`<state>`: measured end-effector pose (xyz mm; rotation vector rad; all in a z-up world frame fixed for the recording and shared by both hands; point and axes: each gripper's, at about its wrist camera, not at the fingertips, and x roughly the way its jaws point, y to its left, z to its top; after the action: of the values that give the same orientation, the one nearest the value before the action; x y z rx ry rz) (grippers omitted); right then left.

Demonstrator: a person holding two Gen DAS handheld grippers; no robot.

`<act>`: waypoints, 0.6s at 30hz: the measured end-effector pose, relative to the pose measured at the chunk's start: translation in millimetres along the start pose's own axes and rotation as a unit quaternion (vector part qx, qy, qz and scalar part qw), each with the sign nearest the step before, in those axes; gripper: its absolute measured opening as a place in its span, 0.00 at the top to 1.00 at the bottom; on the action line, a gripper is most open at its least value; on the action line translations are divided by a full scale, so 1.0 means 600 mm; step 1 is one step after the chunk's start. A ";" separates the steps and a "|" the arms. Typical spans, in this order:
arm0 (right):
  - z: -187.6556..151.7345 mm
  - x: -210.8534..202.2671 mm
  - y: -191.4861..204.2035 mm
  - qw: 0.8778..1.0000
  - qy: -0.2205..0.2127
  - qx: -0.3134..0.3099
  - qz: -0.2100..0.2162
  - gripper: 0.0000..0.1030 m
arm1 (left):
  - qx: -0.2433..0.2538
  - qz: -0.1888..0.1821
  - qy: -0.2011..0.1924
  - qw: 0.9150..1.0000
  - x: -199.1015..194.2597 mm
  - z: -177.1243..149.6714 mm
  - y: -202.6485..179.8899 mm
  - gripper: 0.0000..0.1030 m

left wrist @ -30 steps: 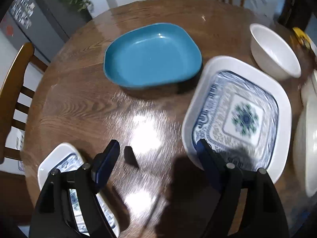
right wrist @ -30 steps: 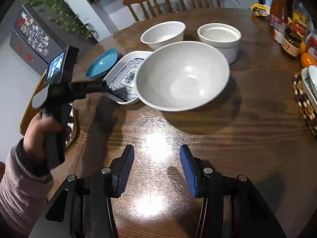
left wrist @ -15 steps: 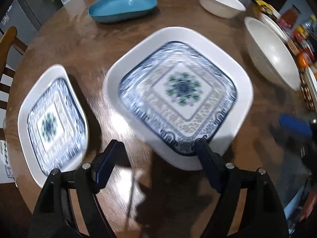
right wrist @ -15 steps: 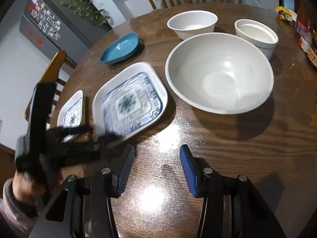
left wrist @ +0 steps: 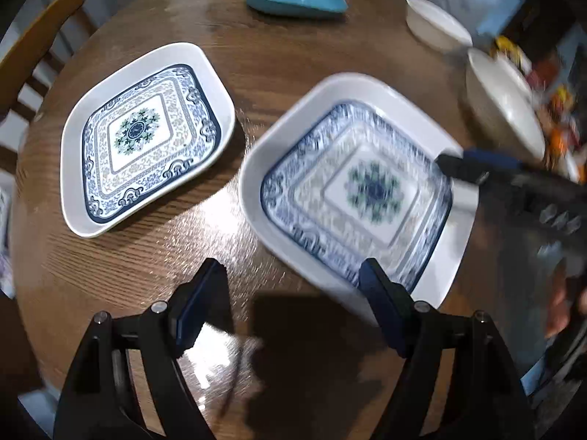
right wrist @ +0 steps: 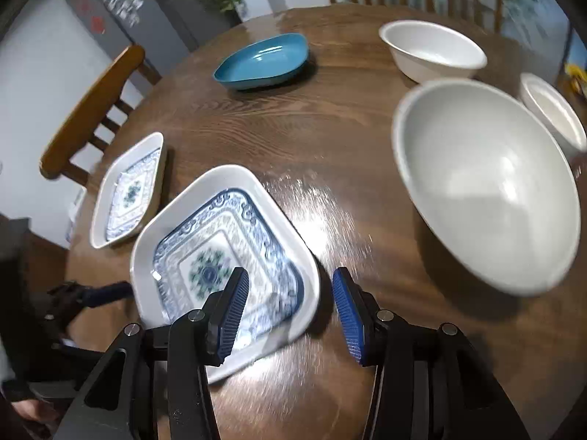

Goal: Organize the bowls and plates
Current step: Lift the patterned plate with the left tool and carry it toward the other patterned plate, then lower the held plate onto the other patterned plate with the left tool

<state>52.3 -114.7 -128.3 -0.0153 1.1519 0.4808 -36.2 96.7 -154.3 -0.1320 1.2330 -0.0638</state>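
Two square blue-patterned plates lie on the round wooden table [left wrist: 293, 55]: a small plate [left wrist: 146, 135] at the left and a large plate [left wrist: 356, 190] beside it. My left gripper [left wrist: 290, 304] stands open just above the large plate's near rim, its right finger overlapping that rim. My right gripper [right wrist: 290, 308] is open and astride the large plate's [right wrist: 220, 256] right corner, pressing on nothing. From the left wrist view, the right gripper [left wrist: 473, 163] reaches over the plate's far side. The left gripper [right wrist: 106, 291] shows at that plate's left edge.
A blue dish [right wrist: 262, 58] sits far back. A large white bowl [right wrist: 488, 183] stands to the right, with a white bowl [right wrist: 433, 51] and a smaller white bowl [right wrist: 554, 110] behind it. Wooden chairs [right wrist: 91, 110] ring the table. Jars and packets crowd the right edge [left wrist: 557, 110].
Both grippers have closed in on the large patterned plate from opposite sides. The left view has swung so both patterned plates show. The right gripper has dropped from bare table onto the plate's corner.
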 end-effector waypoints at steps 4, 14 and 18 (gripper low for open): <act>0.010 0.015 0.010 1.000 0.000 -0.025 -0.007 0.53 | -0.031 0.008 -0.026 0.999 0.006 0.010 0.006 0.43; 0.003 0.009 0.002 0.999 0.000 -0.034 -0.027 0.83 | -0.036 0.016 -0.040 0.998 -0.011 0.040 -0.035 0.75; -0.010 0.001 -0.002 0.999 0.000 -0.023 -0.026 0.84 | -0.029 0.020 -0.039 0.999 -0.023 0.032 -0.041 0.77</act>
<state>48.2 -117.2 -131.8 -0.0850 1.1369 0.4608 -22.3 75.5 -131.8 -0.1586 1.1602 0.0112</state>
